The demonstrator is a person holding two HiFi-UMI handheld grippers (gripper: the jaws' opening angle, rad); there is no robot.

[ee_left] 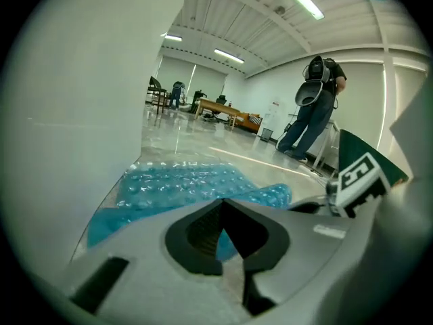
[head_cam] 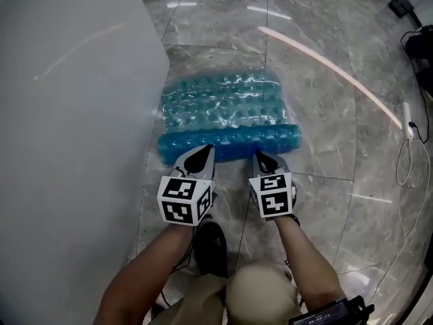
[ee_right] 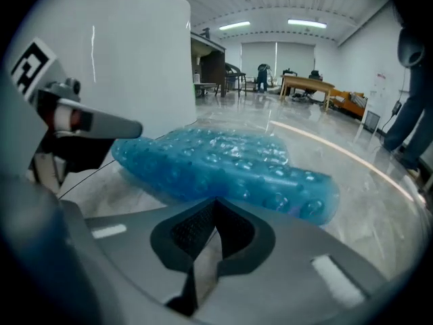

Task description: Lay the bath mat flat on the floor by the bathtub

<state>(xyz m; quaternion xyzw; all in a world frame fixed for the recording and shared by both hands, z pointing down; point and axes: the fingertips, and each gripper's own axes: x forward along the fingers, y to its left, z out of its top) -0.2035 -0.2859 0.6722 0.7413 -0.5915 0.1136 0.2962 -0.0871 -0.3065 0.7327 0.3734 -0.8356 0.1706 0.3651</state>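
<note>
- Your bath mat [head_cam: 223,110] lies on the marble floor [head_cam: 325,202] just beside the bathtub [head_cam: 67,114], with its near edge folded over.
- Your left gripper [head_cam: 206,149] and right gripper [head_cam: 260,156] both have their jaws clenched, tips at that folded edge.

The tub [head_cam: 74,114] walls off everything from 7 to 11 o'clock, a tall white face with no way through. Only a narrow strip of floor [head_cam: 325,134] lies between it and my left gripper [head_cam: 205,149]. At 12 o'clock the mat [head_cam: 223,103] lies low, its near edge doubled into a thicker roll right at my closed jaws, the left pair pinching it. Above it the air is free. From 1 to 3 o'clock the floor is open, with room for my right gripper [head_cam: 262,156] to swing wide. Far out at 3 o'clock lie a power strip [head_cam: 408,120] and cables [head_cam: 404,164]. At 6 o'clock my knee [head_cam: 260,293] and shoe [head_cam: 211,246] crowd in.
</note>
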